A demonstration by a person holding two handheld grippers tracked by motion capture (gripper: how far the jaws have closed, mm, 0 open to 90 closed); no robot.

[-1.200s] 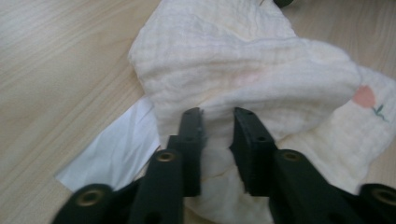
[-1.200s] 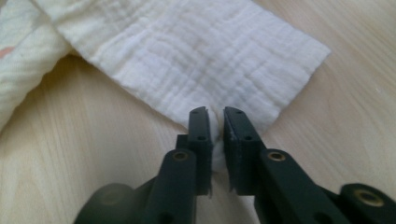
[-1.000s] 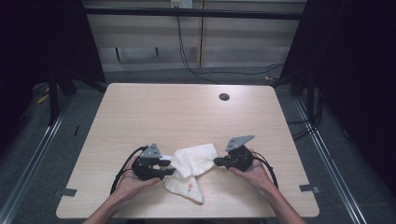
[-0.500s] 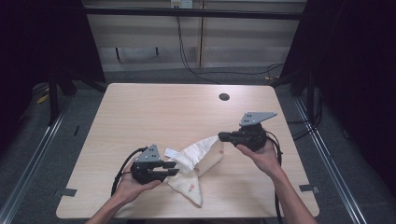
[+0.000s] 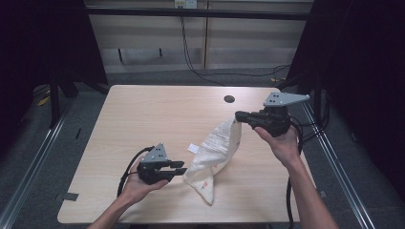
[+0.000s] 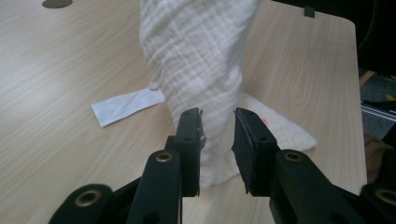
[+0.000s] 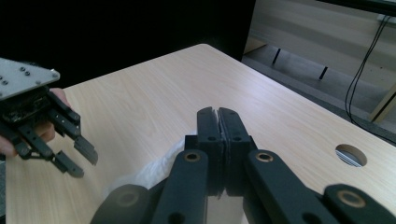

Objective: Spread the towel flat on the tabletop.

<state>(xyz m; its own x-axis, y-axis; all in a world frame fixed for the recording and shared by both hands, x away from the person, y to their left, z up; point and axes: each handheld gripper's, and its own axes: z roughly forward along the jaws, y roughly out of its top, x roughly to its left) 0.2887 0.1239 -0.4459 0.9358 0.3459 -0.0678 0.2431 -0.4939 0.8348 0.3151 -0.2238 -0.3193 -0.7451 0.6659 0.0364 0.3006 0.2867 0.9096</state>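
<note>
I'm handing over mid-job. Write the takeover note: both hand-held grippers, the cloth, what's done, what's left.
Right hand-held gripper: shut on one corner of the white cloth, lifted above the table.
Left hand-held gripper: low near the table's front, jaws have just been closing, still apart, either side of the hanging cloth; pads not yet pressing it.
Cloth: hangs stretched from the right gripper, lower end resting on the table; white tag lies on the wood.
Done: one corner picked up.
Left: probably close the left gripper on the cloth, then spread or fold it.
</note>
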